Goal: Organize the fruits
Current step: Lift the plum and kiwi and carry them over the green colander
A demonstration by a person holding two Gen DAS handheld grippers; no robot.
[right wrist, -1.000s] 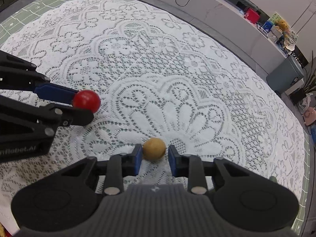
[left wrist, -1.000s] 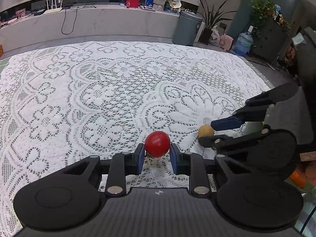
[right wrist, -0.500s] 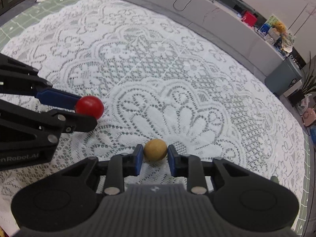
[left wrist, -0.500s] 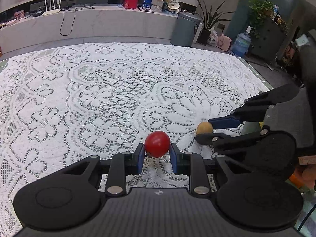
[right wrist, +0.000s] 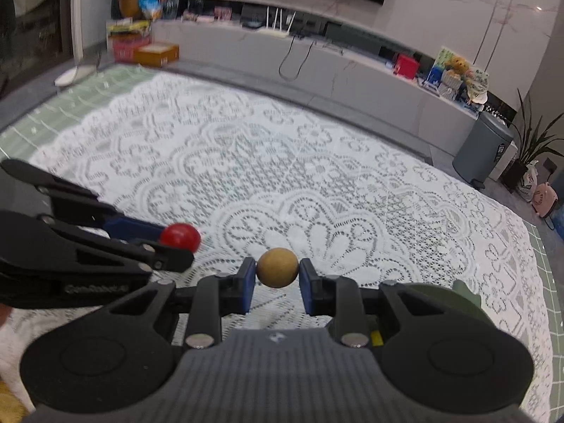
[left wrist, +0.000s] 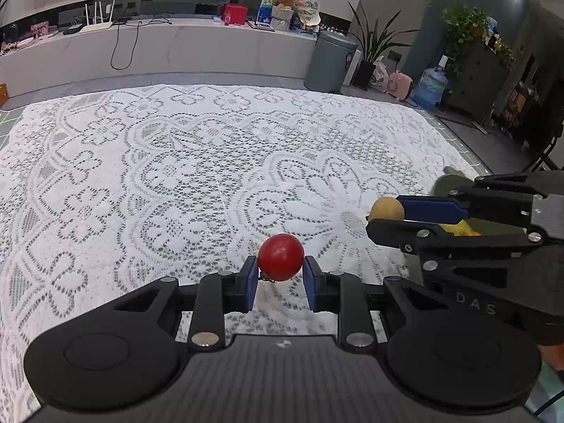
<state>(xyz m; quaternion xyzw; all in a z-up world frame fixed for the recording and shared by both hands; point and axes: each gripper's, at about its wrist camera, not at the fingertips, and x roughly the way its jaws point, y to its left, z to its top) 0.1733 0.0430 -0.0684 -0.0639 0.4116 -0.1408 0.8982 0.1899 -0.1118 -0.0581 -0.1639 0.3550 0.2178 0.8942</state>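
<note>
My left gripper (left wrist: 280, 275) is shut on a small red round fruit (left wrist: 281, 261), held just above the white lace tablecloth (left wrist: 176, 176). My right gripper (right wrist: 276, 278) is shut on a small tan round fruit (right wrist: 277, 267), also lifted off the cloth. In the left wrist view the right gripper (left wrist: 382, 216) comes in from the right with the tan fruit (left wrist: 386, 208) at its tips. In the right wrist view the left gripper (right wrist: 176, 243) enters from the left with the red fruit (right wrist: 180, 236).
A dark green rounded object (right wrist: 465, 296) sits close behind my right gripper, with something yellow (left wrist: 456, 228) showing beside it. A long low counter (left wrist: 158, 49) and a grey bin (left wrist: 329, 61) stand beyond the table's far edge. Green mat (right wrist: 543, 282) borders the cloth.
Both grippers have lifted with their fruit. The right one rose more and tilted up, so its view now reaches the far counter and wall. The tan fruit has left the cloth.
</note>
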